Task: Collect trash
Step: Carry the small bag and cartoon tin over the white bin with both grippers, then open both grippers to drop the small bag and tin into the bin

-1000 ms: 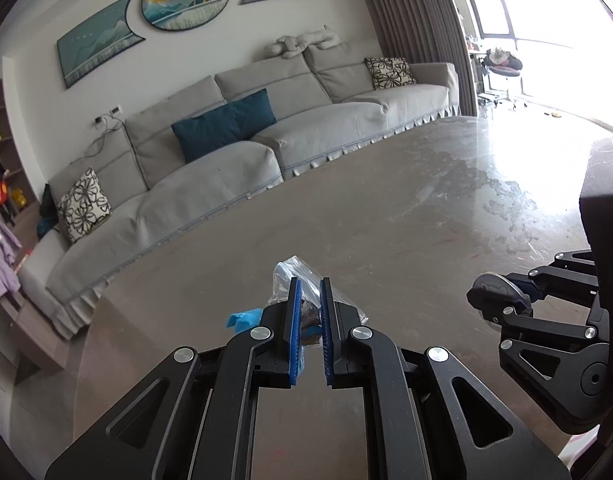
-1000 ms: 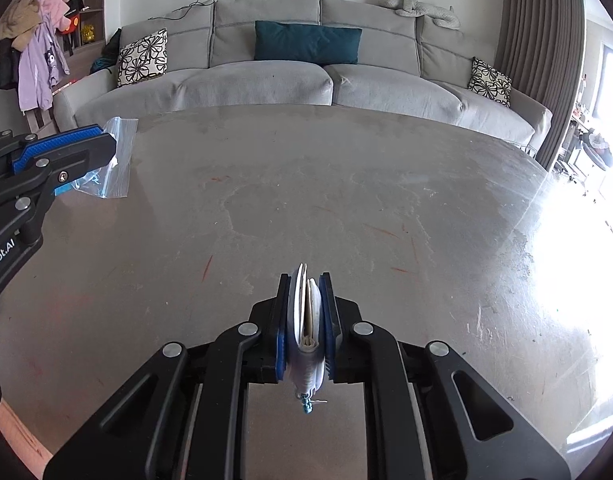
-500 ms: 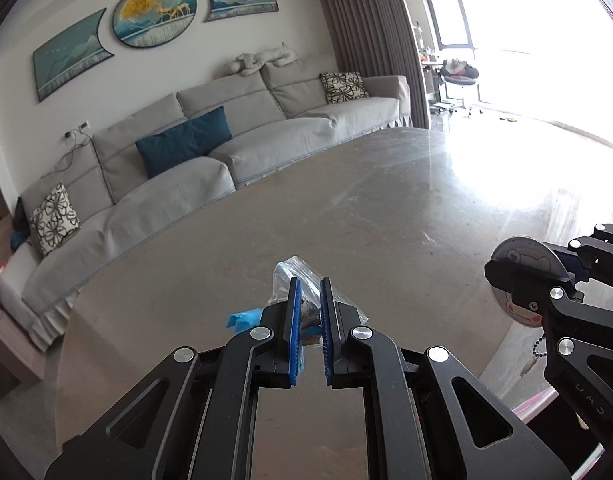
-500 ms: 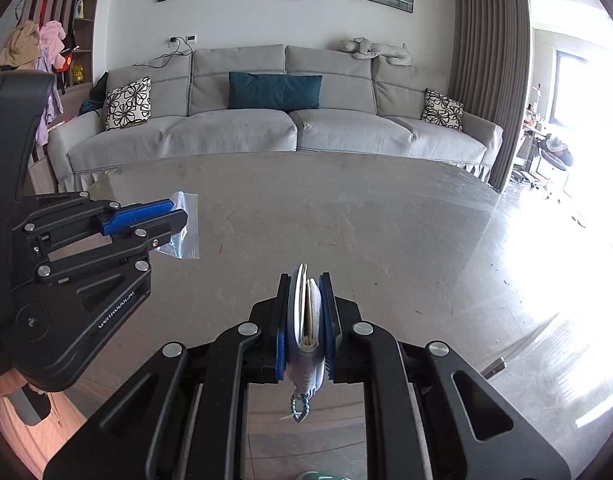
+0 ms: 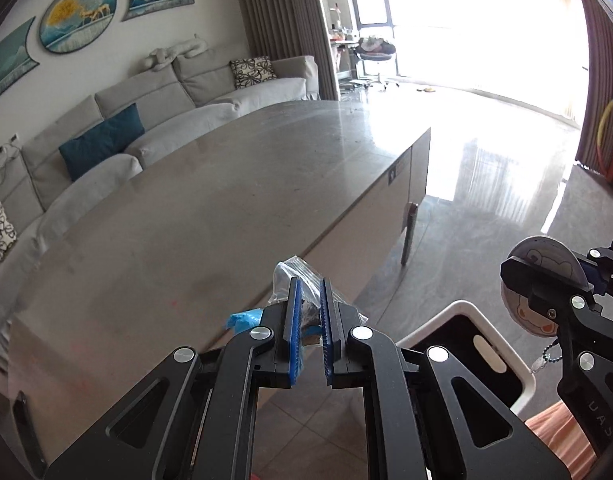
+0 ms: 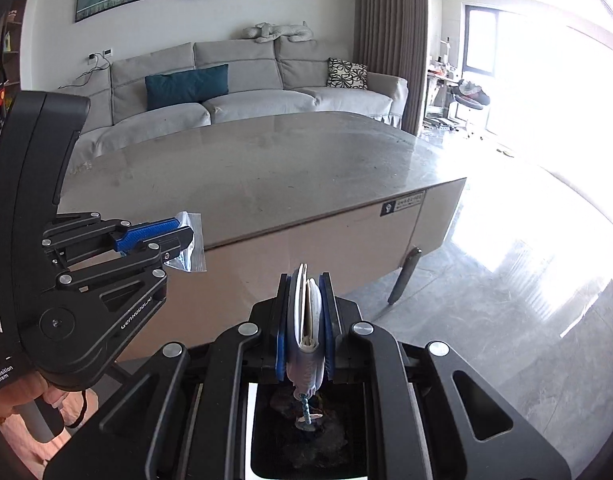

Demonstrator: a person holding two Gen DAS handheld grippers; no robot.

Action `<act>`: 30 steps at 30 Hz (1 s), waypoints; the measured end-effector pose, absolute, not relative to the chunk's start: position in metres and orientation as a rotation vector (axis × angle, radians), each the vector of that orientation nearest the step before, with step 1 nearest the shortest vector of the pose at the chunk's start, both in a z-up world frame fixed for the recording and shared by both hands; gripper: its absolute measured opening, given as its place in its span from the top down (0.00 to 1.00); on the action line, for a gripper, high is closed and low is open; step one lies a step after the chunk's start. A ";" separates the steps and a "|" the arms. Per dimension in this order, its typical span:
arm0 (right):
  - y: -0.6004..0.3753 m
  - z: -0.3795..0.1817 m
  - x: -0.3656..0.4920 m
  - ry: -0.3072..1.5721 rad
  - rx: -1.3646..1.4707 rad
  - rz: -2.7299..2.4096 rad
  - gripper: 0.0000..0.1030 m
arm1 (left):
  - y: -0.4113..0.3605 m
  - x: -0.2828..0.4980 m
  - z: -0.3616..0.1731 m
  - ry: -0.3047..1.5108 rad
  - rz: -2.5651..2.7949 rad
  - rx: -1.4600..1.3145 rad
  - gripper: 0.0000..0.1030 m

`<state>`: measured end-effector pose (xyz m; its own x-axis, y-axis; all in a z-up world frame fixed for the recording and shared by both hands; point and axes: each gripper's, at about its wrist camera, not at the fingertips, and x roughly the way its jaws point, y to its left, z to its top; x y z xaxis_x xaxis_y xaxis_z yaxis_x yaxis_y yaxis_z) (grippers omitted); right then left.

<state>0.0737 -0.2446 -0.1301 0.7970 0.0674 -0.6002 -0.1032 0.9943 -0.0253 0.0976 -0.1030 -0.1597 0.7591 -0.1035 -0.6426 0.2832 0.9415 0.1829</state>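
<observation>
Beside the table, a white bin holds dark trash.

The left claw is clamped on a crumpled clear plastic bag with something dark inside, perhaps a wrapper, and a blue scrap shows just left of its fingers. It hangs past the near edge of the long grey counter. At lower right a white-rimmed bin stands open on the floor, and above it the right claw grips a round cartoon-bear tag with a small bead chain dangling.
</observation>
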 end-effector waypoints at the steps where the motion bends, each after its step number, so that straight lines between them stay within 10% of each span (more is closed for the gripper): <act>1: -0.251 -0.133 0.067 0.648 -0.045 0.078 0.86 | -0.112 0.091 -0.165 0.685 -0.229 0.289 0.90; 30: -0.311 -0.204 0.049 0.719 0.076 0.012 0.86 | -0.176 0.068 -0.245 0.826 -0.357 0.447 0.90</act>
<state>0.0489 -0.3109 -0.2035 0.7524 0.0370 -0.6576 0.0151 0.9972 0.0734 0.0684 -0.1758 -0.2446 0.6283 -0.1301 -0.7670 0.4694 0.8497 0.2403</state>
